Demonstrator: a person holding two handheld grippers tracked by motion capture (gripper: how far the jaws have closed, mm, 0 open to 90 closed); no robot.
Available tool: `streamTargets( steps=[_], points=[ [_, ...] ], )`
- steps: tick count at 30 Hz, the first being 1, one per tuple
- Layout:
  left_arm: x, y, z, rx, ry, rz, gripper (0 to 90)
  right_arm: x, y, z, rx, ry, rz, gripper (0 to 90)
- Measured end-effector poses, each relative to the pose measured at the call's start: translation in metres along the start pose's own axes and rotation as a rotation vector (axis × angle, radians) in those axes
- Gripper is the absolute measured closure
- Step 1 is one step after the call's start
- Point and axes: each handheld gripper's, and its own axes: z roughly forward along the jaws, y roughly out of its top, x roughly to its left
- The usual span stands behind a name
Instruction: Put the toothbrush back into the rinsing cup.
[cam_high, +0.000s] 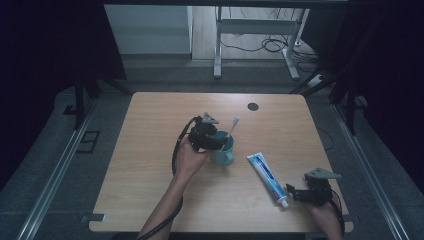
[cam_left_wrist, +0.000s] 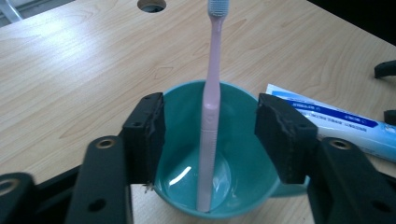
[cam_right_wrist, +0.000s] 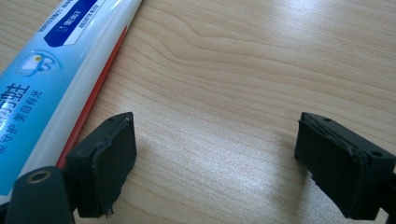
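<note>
Toothbrush (cam_left_wrist: 211, 107), pink, standing upright in the teal cup (cam_left_wrist: 238, 121) near the middle of the wooden table (cam_high: 150, 150). The left gripper (cam_left_wrist: 210, 135) is poised over the cup, jaws parted on either side of the handle, clear of it. The right gripper (cam_right_wrist: 215, 158) rests low at the table's near right edge, jaws wide and empty, just beside the toothpaste tube (cam_right_wrist: 51, 79).

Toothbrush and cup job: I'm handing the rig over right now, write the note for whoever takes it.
Left gripper: open, jaws either side of the pink toothbrush without touching it.
Right gripper: open, nothing between its jaws, beside the toothpaste tube near the table's front right.
Things: toothbrush stands head up in the teal cup mid-table.
Done: toothbrush is in the cup.
Left: probably draw the left gripper clear; the tube lies untouched and is likely next.
</note>
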Motion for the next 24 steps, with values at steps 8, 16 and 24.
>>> streamTargets(
  steps=[8, 16, 24],
  points=[
    [-0.001, -0.007, -0.012, -0.001, -0.013, -0.005, 32.8, 0.000, 0.000, 0.000, 0.000, 0.000, 0.000, 12.2],
    [-0.004, -0.017, -0.023, 0.005, -0.013, 0.000, 28.3, 0.000, 0.000, 0.000, 0.000, 0.000, -0.001, 12.4],
    [-0.008, -0.027, -0.031, 0.019, -0.012, 0.009, 25.8, 0.001, 0.000, -0.001, 0.000, -0.004, -0.001, 13.3]
  ],
)
